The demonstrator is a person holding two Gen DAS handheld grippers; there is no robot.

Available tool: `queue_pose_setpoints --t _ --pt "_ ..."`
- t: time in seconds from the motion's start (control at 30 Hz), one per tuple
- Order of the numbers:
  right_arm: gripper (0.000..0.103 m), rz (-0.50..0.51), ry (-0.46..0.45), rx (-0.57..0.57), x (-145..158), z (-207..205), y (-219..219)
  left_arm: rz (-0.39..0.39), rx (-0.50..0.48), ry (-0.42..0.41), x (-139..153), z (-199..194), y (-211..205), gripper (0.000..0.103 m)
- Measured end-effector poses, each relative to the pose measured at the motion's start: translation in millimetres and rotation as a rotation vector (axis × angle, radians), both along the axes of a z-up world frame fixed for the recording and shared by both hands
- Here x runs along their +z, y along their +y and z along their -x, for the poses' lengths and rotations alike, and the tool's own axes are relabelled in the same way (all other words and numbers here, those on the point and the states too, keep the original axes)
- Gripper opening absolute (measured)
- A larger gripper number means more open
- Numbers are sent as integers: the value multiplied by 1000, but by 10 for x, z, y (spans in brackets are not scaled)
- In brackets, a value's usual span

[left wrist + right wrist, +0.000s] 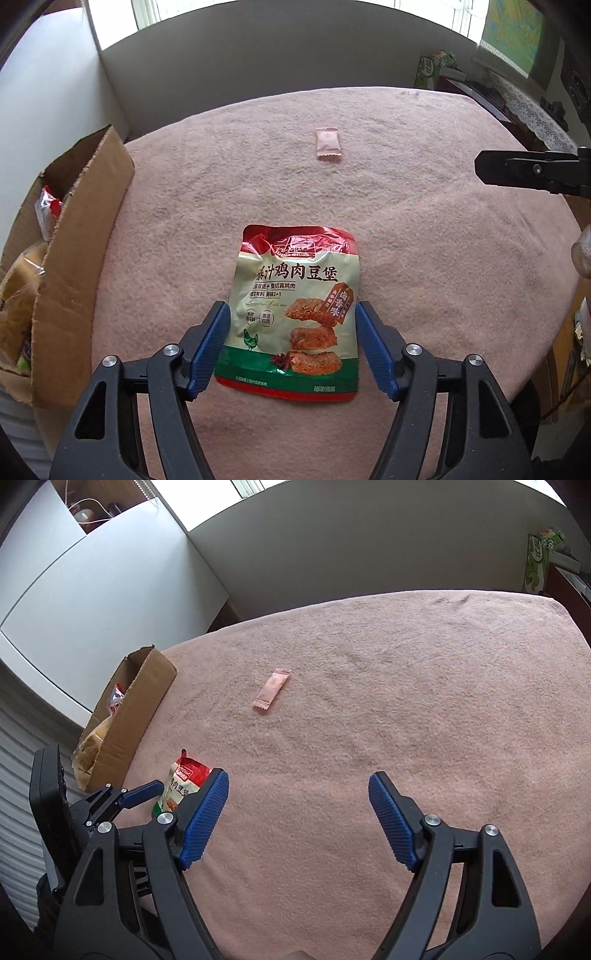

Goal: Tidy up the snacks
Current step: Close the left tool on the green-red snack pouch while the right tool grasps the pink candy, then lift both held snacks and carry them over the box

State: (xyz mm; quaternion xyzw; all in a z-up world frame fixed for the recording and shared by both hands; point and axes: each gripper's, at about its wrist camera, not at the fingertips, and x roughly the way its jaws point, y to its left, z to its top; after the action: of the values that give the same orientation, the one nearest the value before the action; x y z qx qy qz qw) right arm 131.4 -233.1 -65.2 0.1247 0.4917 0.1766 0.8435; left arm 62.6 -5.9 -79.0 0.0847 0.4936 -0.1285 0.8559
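A pink fleece cloth (406,221) covers the table, with an open cardboard box (81,236) at its left edge already holding several wrapped snacks (48,206). A small pink sachet (327,143) lies alone toward the far middle of the cloth, with nothing between it and either tool.

The red-and-green chicken snack pouch (295,314) lies flat on the cloth at the near centre, its lower half between the blue pads of the left gripper (293,310). The jaws stand released on either side of the pouch, the pads close to its edges but not pressing on it.

The right gripper (298,779), well to the right, is spread wide over bare cloth with nothing between its pads.

The left wrist view shows the pouch's full printed face and only one dark finger of the other tool at the right edge. The right wrist view shows the pouch half hidden behind its own left pad, beside the left tool, and the sachet lying at a slant.
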Motion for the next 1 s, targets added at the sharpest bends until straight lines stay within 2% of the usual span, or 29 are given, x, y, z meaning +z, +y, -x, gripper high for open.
queue_pose_setpoints --t 0.27,0.5,0.57,0.63,0.7,0.77,0.9,1.0 --pt "81 40 97 -28 -147 -766 427 125 76 53 63 -117 343 70" --pt "79 132 131 -42 -305 -1026 733 119 64 54 92 -46 358 71" --pt "66 163 126 -34 -305 -1058 840 108 58 55 68 -32 324 71" --pt "57 210 119 -24 -310 -1082 956 98 57 54 52 -7 242 71" --pt "53 259 113 -6 -308 -1106 1050 94 62 51 35 -29 190 73" --pt "40 306 104 10 -312 -1112 1137 97 63 56 19 -85 156 75" --pt "22 350 94 36 -308 -1077 1159 104 67 70 -3 -145 151 76" --pt "20 338 92 61 -312 -1014 1124 105 66 63 -9 -145 196 76"
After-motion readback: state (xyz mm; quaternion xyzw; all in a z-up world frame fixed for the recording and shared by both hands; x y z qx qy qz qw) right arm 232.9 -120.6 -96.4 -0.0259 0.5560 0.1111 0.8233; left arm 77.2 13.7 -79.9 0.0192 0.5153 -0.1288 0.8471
